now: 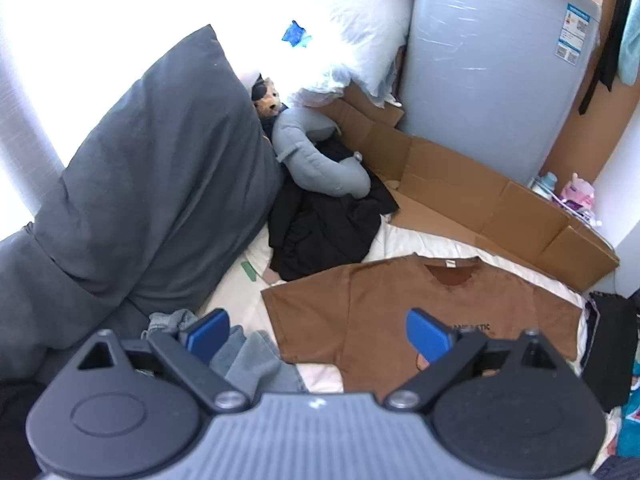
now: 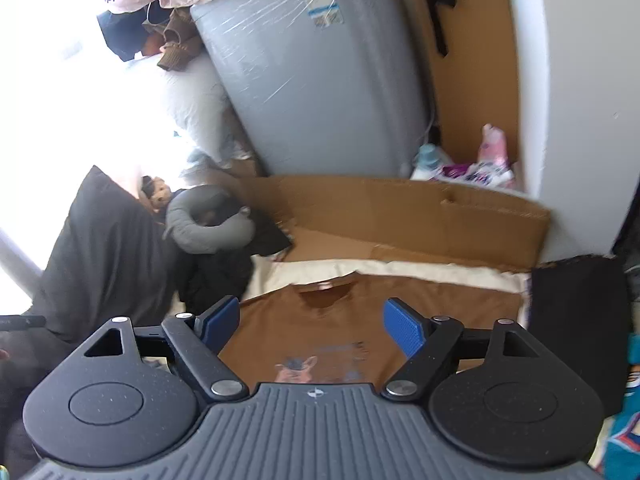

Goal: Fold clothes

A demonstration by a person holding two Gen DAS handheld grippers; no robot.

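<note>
A brown T-shirt (image 1: 400, 304) lies spread flat, front up, on a cream sheet (image 1: 240, 300), its collar toward the cardboard. My left gripper (image 1: 318, 334) hangs above the shirt's left sleeve side, jaws wide apart and empty. Its left pad is over a grey garment (image 1: 248, 356) bunched at the near left. In the right wrist view the same T-shirt (image 2: 332, 320) fills the gap under my right gripper (image 2: 312, 330), which is open with nothing between its blue pads. Both grippers are raised clear of the fabric.
A dark grey pillow (image 1: 160, 184) leans at the left. A black clothes heap (image 1: 324, 228) and a grey neck pillow (image 1: 320, 160) lie behind the shirt. Flattened cardboard (image 1: 480, 196) and a wrapped grey mattress (image 1: 488, 76) stand at the back. A black folded cloth (image 2: 576, 320) lies at the right.
</note>
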